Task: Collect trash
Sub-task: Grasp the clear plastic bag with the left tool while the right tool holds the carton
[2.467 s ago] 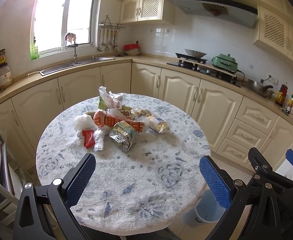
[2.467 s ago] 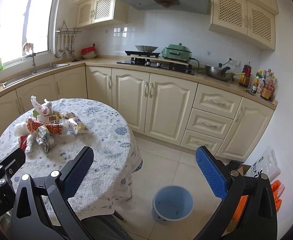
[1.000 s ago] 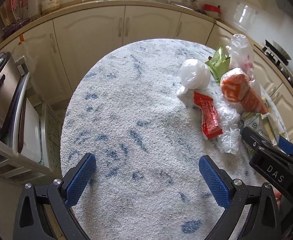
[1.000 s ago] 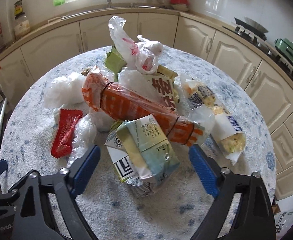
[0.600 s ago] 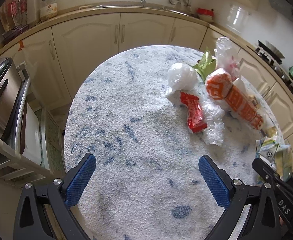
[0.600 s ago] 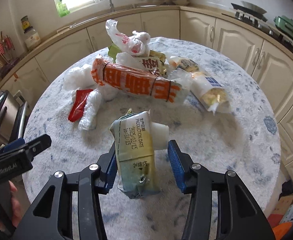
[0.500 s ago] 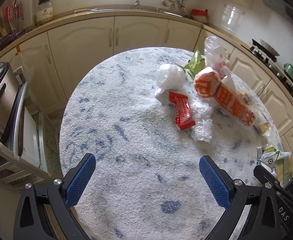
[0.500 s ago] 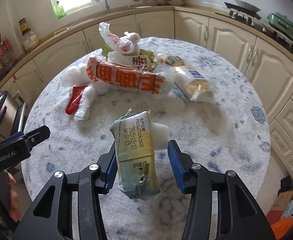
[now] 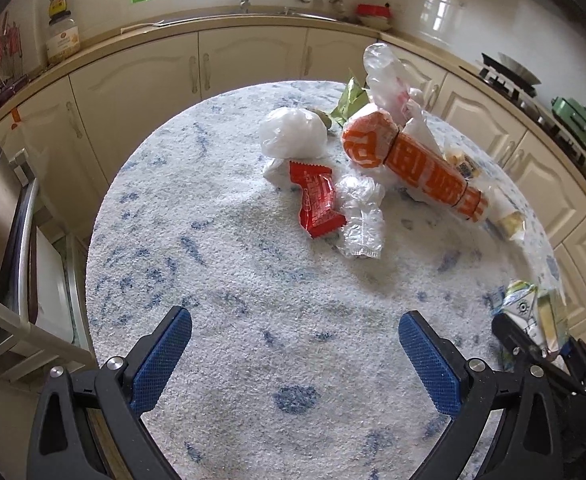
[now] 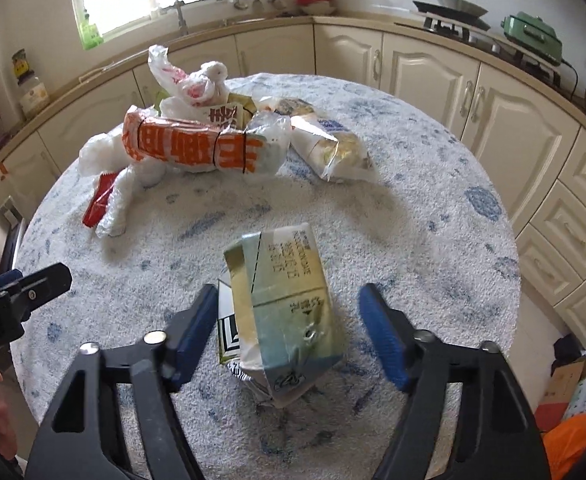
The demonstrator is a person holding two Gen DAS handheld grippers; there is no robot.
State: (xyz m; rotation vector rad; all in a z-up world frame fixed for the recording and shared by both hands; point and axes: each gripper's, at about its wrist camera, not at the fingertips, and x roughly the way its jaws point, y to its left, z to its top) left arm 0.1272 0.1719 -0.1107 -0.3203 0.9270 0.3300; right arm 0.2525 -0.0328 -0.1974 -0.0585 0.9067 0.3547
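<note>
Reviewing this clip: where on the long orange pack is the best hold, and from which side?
Probably the middle of the orange pack, across its short width, coming from above on the near side. It lies lengthwise as a roll, too long to span end to end. Bare table lies in front of it, while bags crowd behind.

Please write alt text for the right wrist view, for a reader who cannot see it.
The right gripper, jaws just opening, has a crumpled drink carton between its fingers, the right pad clear of it, over a round table. A pile of wrappers and bags lies further back.
</note>
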